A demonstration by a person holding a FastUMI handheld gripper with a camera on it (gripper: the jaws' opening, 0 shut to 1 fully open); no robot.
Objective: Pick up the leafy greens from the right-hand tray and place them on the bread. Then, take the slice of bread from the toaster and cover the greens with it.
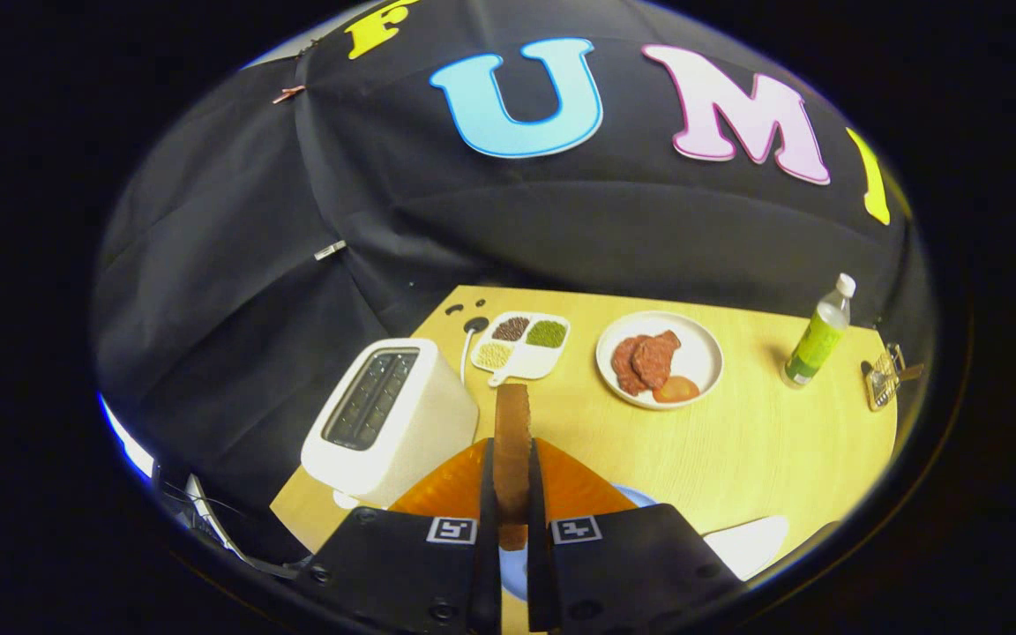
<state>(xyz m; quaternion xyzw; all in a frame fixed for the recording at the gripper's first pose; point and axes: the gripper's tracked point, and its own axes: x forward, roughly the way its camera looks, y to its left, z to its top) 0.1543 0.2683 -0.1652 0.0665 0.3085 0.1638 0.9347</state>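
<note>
I have my gripper [511, 494] pinching a slice of bread [511, 441] edge-on, both black fingers [487, 494] pressing its flat faces from either side. The slice stands upright between them, so I see mostly its brown crust edge, a narrow toasted-looking strip rising ahead of the fingertips; its lower end shows in the gap between the finger bases. It hangs above the wooden table [764, 441], clear of the toaster [389, 419], which sits just to the left of my fingers. The toaster is white with a dark slot on top, and its cord [464, 353] runs back toward the far edge of the table.

Right under the fingers and the slice lies an orange ribbed piece [574, 485] I cannot identify, and beneath that a sliver of a pale blue plate [640, 498]. A white tray edge [750, 542] peeks out to the right of my gripper.

Beyond the bread, a white divided dish [521, 348] holds dark, green and pale grains in separate compartments. To its right is a white round plate [702, 353] with reddish meat pieces [645, 360] and an orange slice [676, 389]. Farther right stand a green bottle [817, 339] with a white cap and a small wire basket [883, 377].
</note>
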